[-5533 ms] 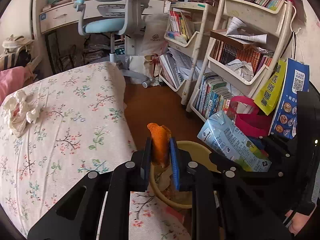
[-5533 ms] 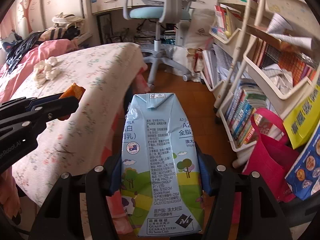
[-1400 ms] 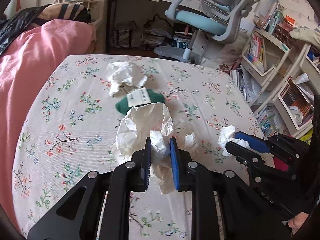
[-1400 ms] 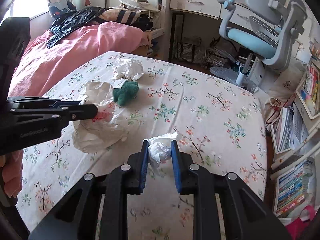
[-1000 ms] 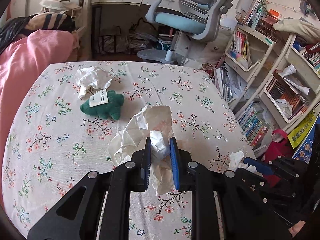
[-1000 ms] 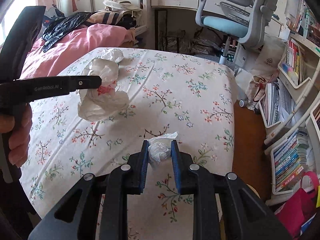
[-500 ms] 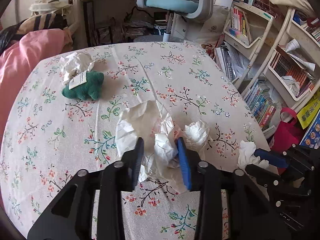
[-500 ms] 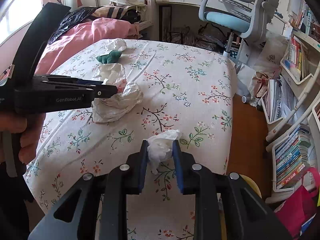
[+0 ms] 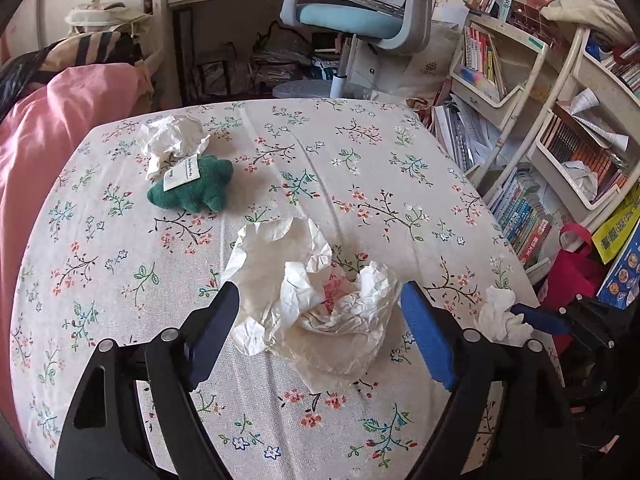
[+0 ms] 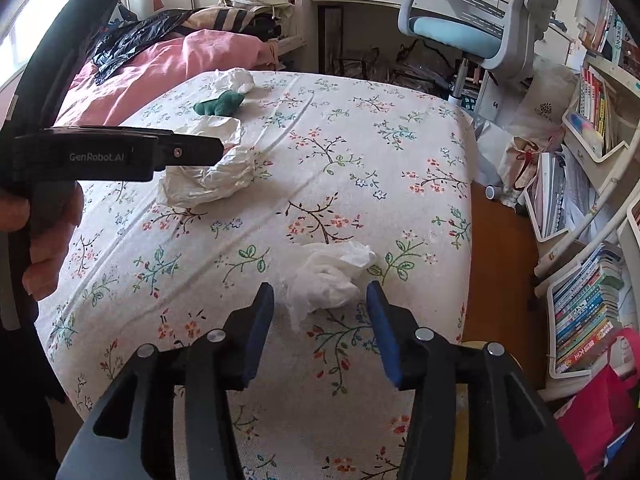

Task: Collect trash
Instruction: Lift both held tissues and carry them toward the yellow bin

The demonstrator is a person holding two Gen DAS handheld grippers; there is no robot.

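A large crumpled white paper wrapper (image 9: 312, 300) lies on the floral bed sheet (image 9: 360, 168), between the fingers of my open left gripper (image 9: 320, 312); it also shows in the right wrist view (image 10: 208, 176). A small crumpled white tissue (image 10: 326, 276) lies on the sheet near the bed's right edge, between the fingers of my open right gripper (image 10: 320, 304); in the left wrist view the tissue (image 9: 500, 312) sits by the right gripper's blue tip. Another crumpled white paper (image 9: 174, 138) lies at the far end of the bed.
A green plush toy (image 9: 192, 194) with a white tag lies beside the far paper. A pink quilt (image 9: 36, 152) covers the bed's left side. A yellow bin rim (image 10: 476, 350) shows below the bed's right edge. Bookshelves (image 9: 560, 128), a red bag (image 10: 600, 408) and a desk chair (image 9: 360, 12) stand beyond.
Both grippers have opened. The left has let go of the paper wrapper and the right has let go of the tissue; both pieces now lie on the sheet.
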